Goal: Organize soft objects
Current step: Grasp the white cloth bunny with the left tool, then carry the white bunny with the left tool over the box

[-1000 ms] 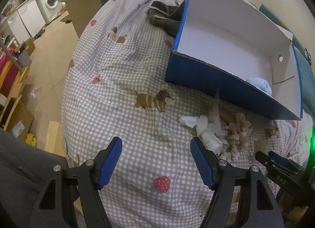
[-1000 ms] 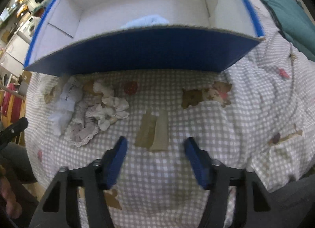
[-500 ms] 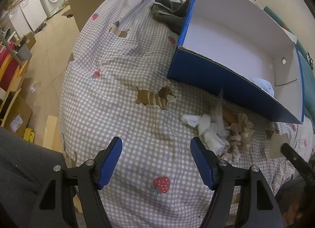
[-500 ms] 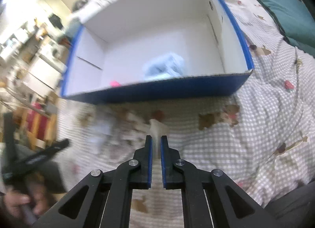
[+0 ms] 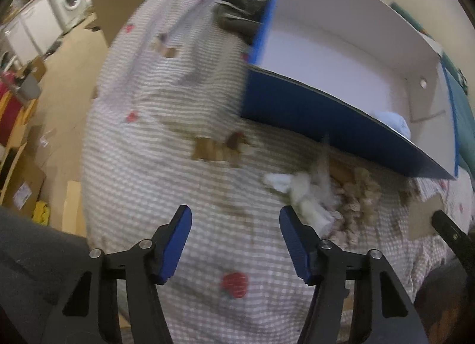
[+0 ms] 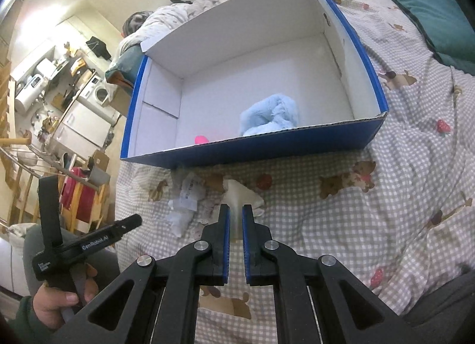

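Where blur smears bedspread, pile indistinct

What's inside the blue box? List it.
Inside the box: a light blue fluffy cloth near the front wall and a small pink item to its left. The front wall hides the pink item's lower part and the floor right behind it.

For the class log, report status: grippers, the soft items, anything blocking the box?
Right gripper shut on beige cloth. Left gripper closing, nothing between. Blue box open, path clear.
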A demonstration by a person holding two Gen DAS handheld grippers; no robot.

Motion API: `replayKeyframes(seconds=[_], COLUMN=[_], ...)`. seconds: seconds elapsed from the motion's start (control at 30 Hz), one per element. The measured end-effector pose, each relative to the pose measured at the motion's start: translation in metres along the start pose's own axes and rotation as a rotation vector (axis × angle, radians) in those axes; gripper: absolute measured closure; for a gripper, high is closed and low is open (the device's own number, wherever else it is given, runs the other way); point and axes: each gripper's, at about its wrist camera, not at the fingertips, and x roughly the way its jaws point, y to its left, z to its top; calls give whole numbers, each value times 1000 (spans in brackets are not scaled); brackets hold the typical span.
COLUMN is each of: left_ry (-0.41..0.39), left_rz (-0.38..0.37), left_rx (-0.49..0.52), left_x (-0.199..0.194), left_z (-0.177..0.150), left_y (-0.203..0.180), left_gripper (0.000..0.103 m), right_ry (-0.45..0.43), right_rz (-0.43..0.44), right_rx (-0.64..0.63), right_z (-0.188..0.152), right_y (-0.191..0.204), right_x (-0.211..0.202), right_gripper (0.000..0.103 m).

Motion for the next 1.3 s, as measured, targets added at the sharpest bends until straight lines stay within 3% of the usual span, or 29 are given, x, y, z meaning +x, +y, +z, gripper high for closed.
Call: replayKeyframes(seconds=[0.2, 0.37, 0.43, 0.47, 0.5, 0.7, 0.8, 1.1, 1.3], left_ry=[39, 83, 99, 105, 108, 28, -28, -47, -62], left_rz=[-116, -80, -72, -71, -76, -183, -132, -39, -28], left_rx=[86, 180, 185, 185, 177, 102, 128, 125, 142], left_x=[15, 35, 42, 44, 46, 22, 7, -5, -9], left_z=[3, -3, -4, -3, -1, 7, 5, -5, -12], left_y=[-36, -58, -59, -59, -57, -40, -39, -32, -32], left_gripper=[45, 46, 66, 85, 97, 98, 98, 98, 98], right_ry=[23, 37, 41, 41, 40, 43, 41, 38, 20], right_rz=[17, 14, 11, 11, 11, -7, -15, -51, -56], right_rx=[37, 49, 52, 51, 50, 38, 25, -38, -64], right_z=[4, 6, 7, 8, 8, 7, 6, 5, 2], right_y=[-5, -7, -7, -7, -7, -5, -2, 12, 20], right_x=[8, 14, 16, 17, 17, 21, 22, 30, 29], right_gripper=[94, 94, 94, 94, 94, 94, 94, 94, 94])
